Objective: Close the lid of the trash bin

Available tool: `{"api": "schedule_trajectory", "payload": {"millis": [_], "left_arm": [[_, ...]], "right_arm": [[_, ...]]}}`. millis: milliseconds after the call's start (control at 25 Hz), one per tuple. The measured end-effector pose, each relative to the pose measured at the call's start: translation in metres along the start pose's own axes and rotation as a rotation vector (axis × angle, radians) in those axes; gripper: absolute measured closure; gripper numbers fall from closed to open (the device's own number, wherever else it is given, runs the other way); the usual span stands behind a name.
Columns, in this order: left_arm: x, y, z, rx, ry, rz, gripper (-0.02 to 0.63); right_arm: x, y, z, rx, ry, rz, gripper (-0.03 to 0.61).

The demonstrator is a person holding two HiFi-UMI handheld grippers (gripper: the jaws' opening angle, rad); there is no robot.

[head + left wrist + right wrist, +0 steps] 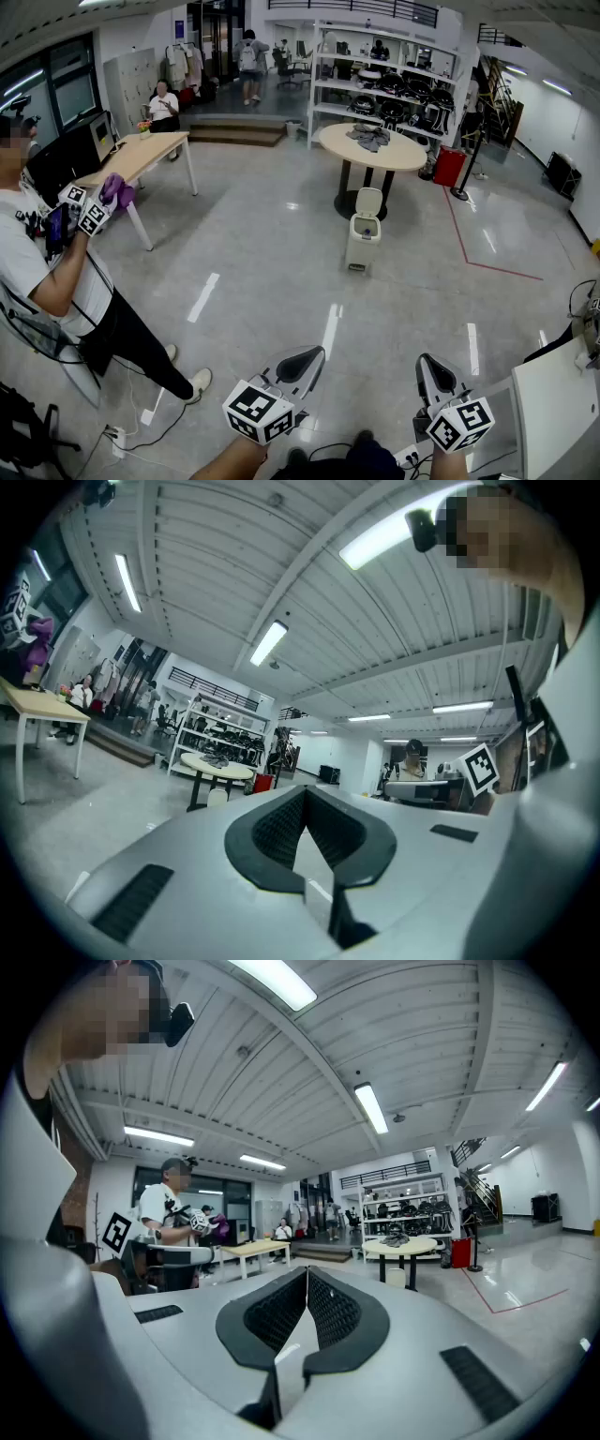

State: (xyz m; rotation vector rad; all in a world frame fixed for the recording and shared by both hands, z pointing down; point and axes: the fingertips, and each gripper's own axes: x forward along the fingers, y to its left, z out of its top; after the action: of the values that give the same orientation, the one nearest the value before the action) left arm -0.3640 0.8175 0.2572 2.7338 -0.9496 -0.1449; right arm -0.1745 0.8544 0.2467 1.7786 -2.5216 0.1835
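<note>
My left tongs (309,356) and my right tongs (429,366) are both clenched on nothing; the trash bin (362,242) stands well ahead, lid (369,202) up.

bright ceiling strips (372,1107) | floor (281,244) glare | fisheye-warped edges

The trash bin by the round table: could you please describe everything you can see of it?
The trash bin is a small, cream-white, boxy container, apparently plastic, standing upright on the glossy grey floor. Its hinged lid is raised at the back, leaving the dark opening exposed, so the bin is open. It stands just in front of the round table and its dark pedestal. Only the floor visibly touches it.
</note>
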Motion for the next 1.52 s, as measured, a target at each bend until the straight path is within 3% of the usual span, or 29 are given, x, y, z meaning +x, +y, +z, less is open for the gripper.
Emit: {"api": "schedule_trajectory", "payload": {"millis": [360,800,1080,1280,1520], "left_arm": [[0.068,0.035,0.001,0.026,0.012,0.036,0.623],[0.227,0.069,0.034,0.049,-0.020,0.051,0.623],[0.298,0.090,0.047,0.063,0.022,0.068,0.623],[0.348,0.134,0.044,0.048,0.033,0.064,0.623],[0.411,0.218,0.053,0.039,-0.001,0.038,0.623]], "right_arm": [[0.067,-0.055,-0.002,0.018,-0.008,0.046,0.569],[0.167,-0.185,0.029,0.029,-0.054,0.116,0.569],[0.215,-0.248,0.043,0.060,-0.044,0.120,0.569],[0.268,-0.280,0.036,0.075,-0.027,0.109,0.569],[0.359,-0.307,0.044,0.036,-0.021,0.080,0.569]]}}
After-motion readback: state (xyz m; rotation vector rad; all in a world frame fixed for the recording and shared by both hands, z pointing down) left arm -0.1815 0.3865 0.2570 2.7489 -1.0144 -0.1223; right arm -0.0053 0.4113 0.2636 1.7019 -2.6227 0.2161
